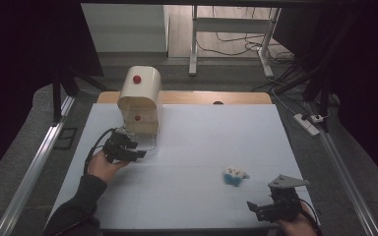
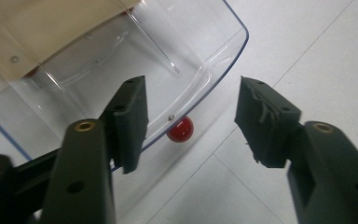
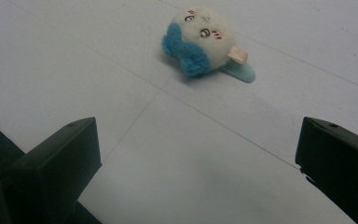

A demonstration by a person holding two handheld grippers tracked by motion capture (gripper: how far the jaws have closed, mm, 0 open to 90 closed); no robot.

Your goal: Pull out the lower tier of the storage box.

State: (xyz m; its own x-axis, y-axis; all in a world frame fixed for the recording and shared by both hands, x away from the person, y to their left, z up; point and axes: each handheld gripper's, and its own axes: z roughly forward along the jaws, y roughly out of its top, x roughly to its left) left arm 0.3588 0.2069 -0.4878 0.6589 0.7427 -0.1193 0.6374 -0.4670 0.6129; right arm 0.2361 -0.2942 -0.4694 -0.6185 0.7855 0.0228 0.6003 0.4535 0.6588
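The left tool (image 1: 139, 154) sits at the front of a clear plastic drawer (image 2: 200, 70) that is pulled out from the bottom of a small cream cabinet (image 1: 139, 101) standing at about eleven o'clock on the white worktop (image 1: 202, 142). In the left gripper view its jaws stand about half open and hold nothing; the drawer's red knob (image 2: 180, 129) lies between them but closer to the left jaw, and neither pad presses on it. I judge the step in hand to be letting go of the knob with the drawer open, so the sound way to do it is to back the tool straight out along the drawer's pull line, keeping the jaws level and clear of the knob and the thin front wall so the drawer is neither nudged shut nor skewed on its runners. The drawer's long axis runs from the cabinet toward the person, roughly from twelve to six o'clock in the high view, with the knobbed front wall facing six. The right tool (image 1: 260, 208) rests near five o'clock with its jaws wide apart and empty, aimed at a small white and blue plush toy (image 3: 204, 41) lying on the worktop a little ahead of it, well apart from the drawer. The toy is rounded, its face turned up.
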